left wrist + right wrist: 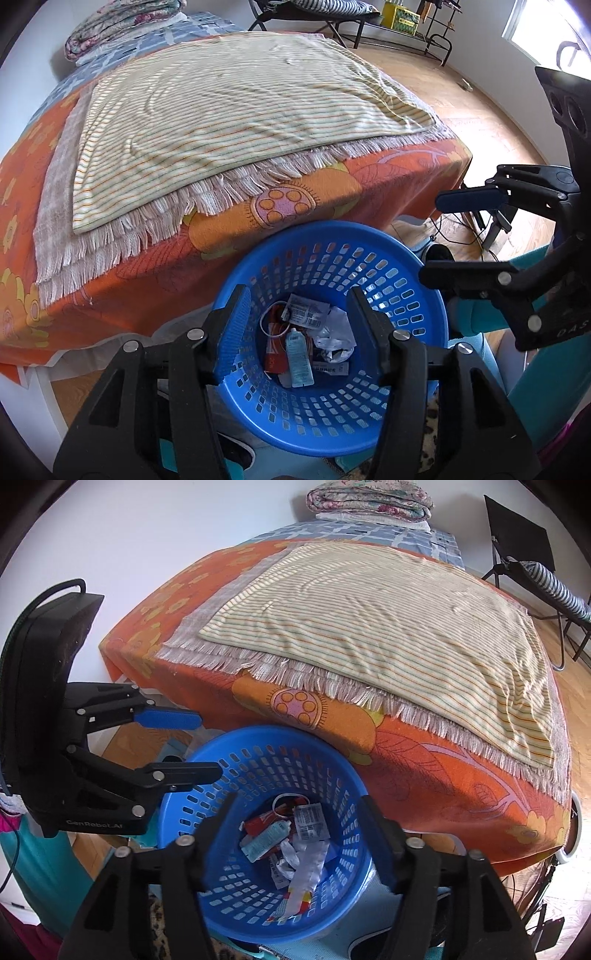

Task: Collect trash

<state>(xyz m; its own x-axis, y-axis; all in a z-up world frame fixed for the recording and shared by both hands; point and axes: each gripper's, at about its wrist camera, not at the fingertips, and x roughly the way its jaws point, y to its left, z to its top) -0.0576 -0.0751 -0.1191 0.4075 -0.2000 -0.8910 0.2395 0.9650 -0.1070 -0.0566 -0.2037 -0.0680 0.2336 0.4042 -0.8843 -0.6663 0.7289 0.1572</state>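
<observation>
Down by the foot of the bed (pixel 110 302), the blue perforated basket (pixel 258 258) sits with the trash (pixel 306 343) piled at its bottom: a red wrapper, a pale tube, crumpled white plastic and printed labels. Both the left gripper (pixel 301 328) and the right gripper (pixel 299 834) hang over the basket with fingers spread wide and nothing between them. Only the left wrist view shows the wooden floor (pixel 461 107) and cables beyond the bed corner, while the right wrist view alone shows a striped paper strip (pixel 306 871) among the trash.
</observation>
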